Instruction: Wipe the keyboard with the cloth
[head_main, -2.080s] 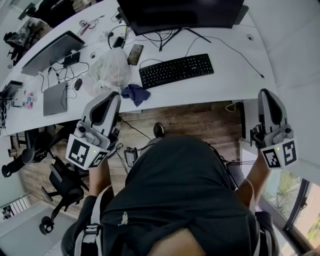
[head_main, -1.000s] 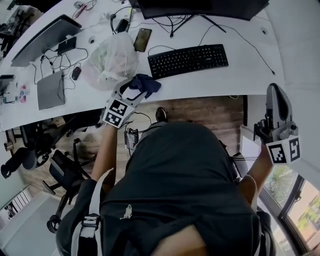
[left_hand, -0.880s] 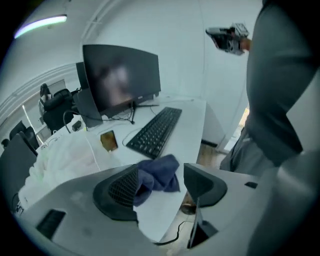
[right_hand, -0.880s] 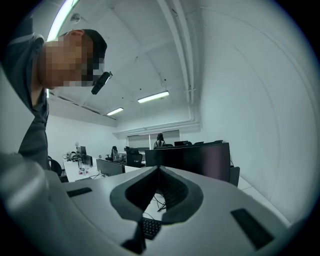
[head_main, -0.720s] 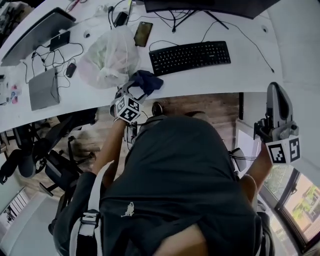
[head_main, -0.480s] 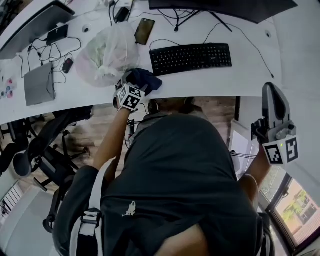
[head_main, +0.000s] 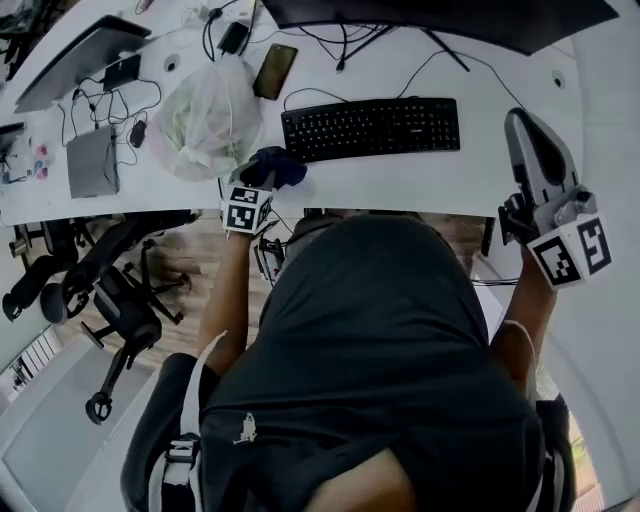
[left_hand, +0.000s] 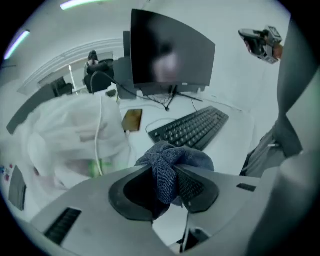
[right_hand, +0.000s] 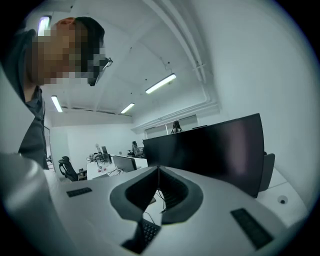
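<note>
Left arm stretches to the counter (head_main: 420, 185) edge; left tongs (left_hand: 172, 172) tilt down, jaws just closing, pinching the cloth (left_hand: 175, 159). Right tongs (right_hand: 159, 172) are held level, jaws together, empty.

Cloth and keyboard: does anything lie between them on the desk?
Nothing: only bare white desk separates the cloth from the keyboard, clearest in the head view.

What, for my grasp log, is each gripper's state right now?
Left gripper: jaws have just been closing, now shut on the cloth.
Right gripper: shut, empty.
</note>
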